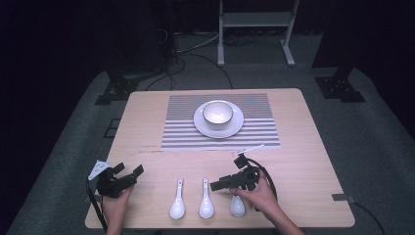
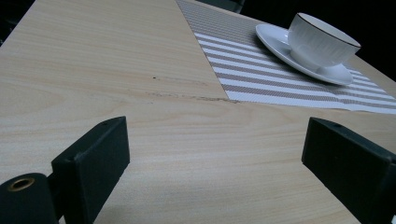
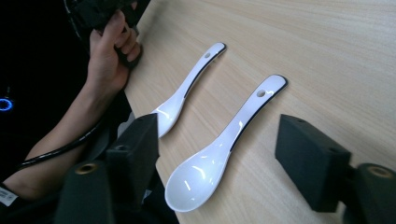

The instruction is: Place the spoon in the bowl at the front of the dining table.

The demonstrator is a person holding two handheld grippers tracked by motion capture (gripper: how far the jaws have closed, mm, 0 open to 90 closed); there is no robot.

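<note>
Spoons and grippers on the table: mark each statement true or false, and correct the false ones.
1. Three white spoons lie along the near edge of the table. True: left spoon, middle spoon, right spoon.
2. The right gripper is clamped on a spoon. False: its jaws stand apart, with the middle spoon's bowl lying on the table between them, not pressed.
3. The cup stands on a saucer on the striped mat. True.
4. The left gripper holds a spoon. False: its jaws are open over bare wood.
5. A spoon rests inside the cup. False: all three lie on the wood, off the mat.
</note>
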